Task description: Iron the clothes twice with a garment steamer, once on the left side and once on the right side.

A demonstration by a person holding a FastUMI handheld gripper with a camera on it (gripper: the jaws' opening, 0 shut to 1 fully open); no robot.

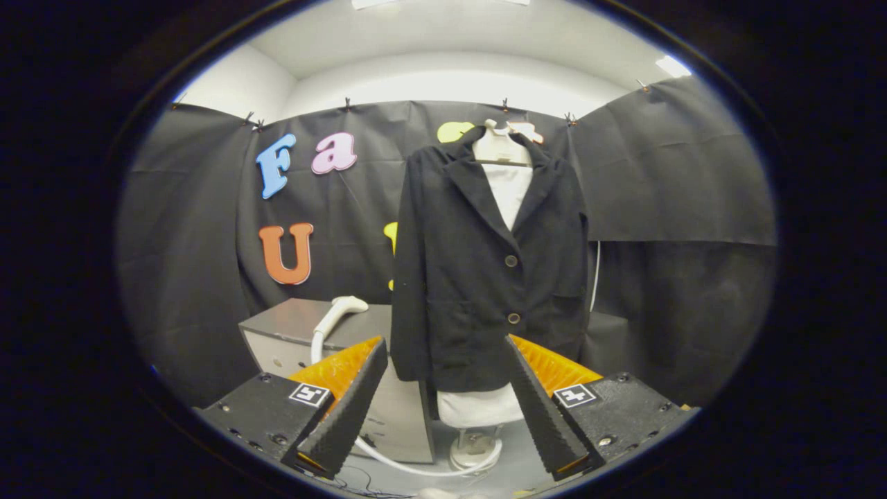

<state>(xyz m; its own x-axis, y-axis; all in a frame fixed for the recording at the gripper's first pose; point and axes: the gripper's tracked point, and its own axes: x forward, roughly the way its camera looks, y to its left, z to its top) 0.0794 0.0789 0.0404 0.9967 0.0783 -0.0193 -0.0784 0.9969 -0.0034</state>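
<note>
A black jacket (485, 270) with two buttons hangs buttoned on a white mannequin torso (509, 187), straight ahead beyond my fingers. A white garment steamer head (339, 310) lies on top of a grey cabinet (291, 322) to the left of the jacket, and its white hose (409, 466) curls down over the floor toward the mannequin's stand. My gripper (447, 402) is open, well short of both jacket and steamer, with nothing between its fingers.
The mannequin stands on a round metal base (475, 454) on the light floor. Black cloth walls close the booth at the back and on both sides. A thin white cord (596, 274) hangs to the right of the jacket.
</note>
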